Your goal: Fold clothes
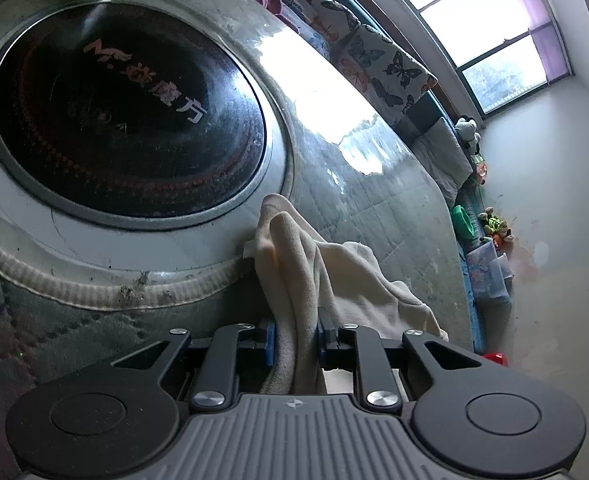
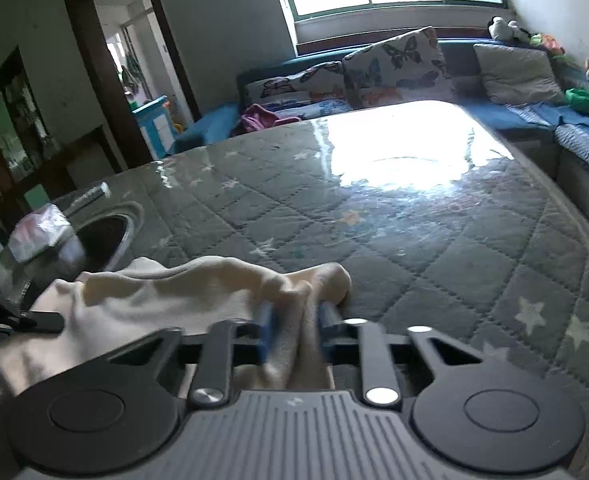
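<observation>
Left wrist view is showing the left gripper (image 1: 296,338) pinching a bunched fold of a cream garment (image 1: 334,280) between its blue pads (image 1: 269,340), the jaws drawn narrow around the cloth, which is rising ahead of the fingers and trailing off to the right above the quilted table cover (image 1: 394,216), beside a round black cooktop (image 1: 126,116) set into the table. In the right wrist view the right gripper (image 2: 294,320) is likewise clamping a gathered edge of the same garment (image 2: 166,296), with the fabric spanning leftward to where the other tool's dark edge is showing, so the piece is hanging between the two grippers just over the glossy quilted surface (image 2: 414,240). The cloth is looking soft, light and limp, probably a knit or fleece: it is sagging and creasing under its own weight and is likely offering no stiffness to push against. It seems unlikely to slip from the pads, but thick bunches are probably hiding the true edges. A better hold would be at opposite corners or along a hem, taken thin and kept taut, so the panel is laying down flat before folding.
</observation>
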{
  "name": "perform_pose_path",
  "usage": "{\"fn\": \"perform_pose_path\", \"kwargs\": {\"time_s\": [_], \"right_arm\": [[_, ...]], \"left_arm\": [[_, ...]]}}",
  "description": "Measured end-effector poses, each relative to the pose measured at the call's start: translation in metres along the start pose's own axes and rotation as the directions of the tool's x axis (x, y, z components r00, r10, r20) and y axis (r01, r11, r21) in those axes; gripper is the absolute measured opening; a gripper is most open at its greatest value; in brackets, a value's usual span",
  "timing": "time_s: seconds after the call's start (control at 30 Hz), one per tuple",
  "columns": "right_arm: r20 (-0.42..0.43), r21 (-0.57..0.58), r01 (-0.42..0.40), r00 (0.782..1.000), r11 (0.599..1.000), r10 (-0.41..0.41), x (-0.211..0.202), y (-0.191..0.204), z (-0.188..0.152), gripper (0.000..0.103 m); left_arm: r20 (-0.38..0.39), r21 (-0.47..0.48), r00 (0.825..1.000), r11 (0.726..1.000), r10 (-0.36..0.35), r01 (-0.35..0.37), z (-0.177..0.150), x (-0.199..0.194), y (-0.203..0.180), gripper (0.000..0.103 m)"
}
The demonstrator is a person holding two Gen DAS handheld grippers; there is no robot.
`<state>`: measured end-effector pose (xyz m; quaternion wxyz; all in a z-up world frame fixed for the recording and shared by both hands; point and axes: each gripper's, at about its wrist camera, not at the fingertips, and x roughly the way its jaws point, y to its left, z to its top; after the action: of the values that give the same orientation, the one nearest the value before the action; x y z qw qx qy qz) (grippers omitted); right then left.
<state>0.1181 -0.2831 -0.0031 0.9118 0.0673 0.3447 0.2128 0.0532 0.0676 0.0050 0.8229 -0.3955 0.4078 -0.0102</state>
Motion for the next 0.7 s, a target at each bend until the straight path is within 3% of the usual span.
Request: {"fn": "perform_pose_path", "kwargs": {"time_s": [0.27,0.5,0.7], "right_arm": [[0.109,-0.007,0.02,0.994,1.0,-0.02,-0.045,0.005,0.006,0.01],[0.185,-0.013,0.119,0.976,0.993,-0.114,-0.094,-0.006,0.01,0.01],[0.228,0.011,0.224,0.948,0.975,-0.22,-0.131,-0.031,0.016,0.01]], "left_arm": [[0.009,0.114,0.999,0.993,-0.037,0.036,-0.002,-0.011,-0.029,0.019],[-0.021,0.223,0.994,0.968,-0.109,0.111,-0.016,-0.001,-0.078,0.018],[-0.082,0.267,0.985,0.949,-0.154,0.171,-0.033,0.024,-0.12,0.018]]}}
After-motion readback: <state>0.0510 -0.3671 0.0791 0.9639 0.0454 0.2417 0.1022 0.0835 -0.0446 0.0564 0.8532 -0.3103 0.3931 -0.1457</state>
